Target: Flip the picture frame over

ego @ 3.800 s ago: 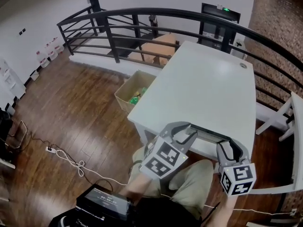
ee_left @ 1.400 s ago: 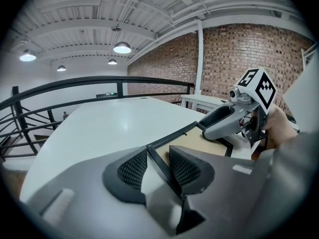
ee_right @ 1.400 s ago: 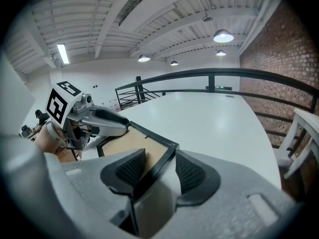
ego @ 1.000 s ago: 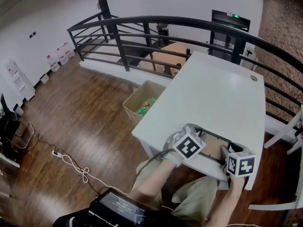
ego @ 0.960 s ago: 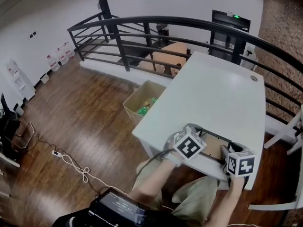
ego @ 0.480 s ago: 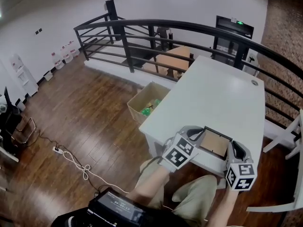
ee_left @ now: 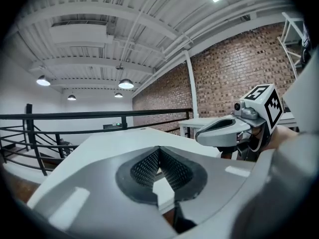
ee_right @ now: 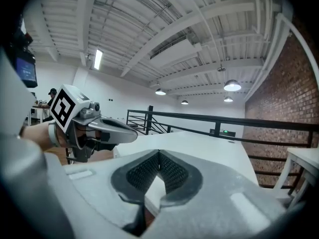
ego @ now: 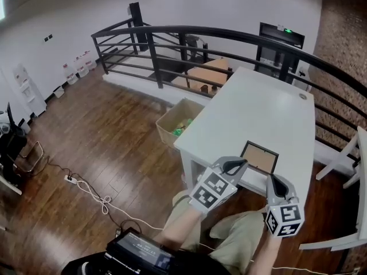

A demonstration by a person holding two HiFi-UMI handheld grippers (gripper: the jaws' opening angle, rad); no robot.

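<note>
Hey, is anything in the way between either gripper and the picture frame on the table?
Nothing visible is. The picture frame lies flat by the near edge of the table, with only bare tabletop around it. The left gripper and right gripper, both shut and empty, hover just short of it.

A white table, right of centre.
A dark-rimmed picture frame lies flat on it near its lower edge, brown panel facing up.

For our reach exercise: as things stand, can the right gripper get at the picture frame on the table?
Probably yes: the picture frame lies flat by the table edge just ahead of the right gripper, nothing between. Its fingers are shut.
</note>
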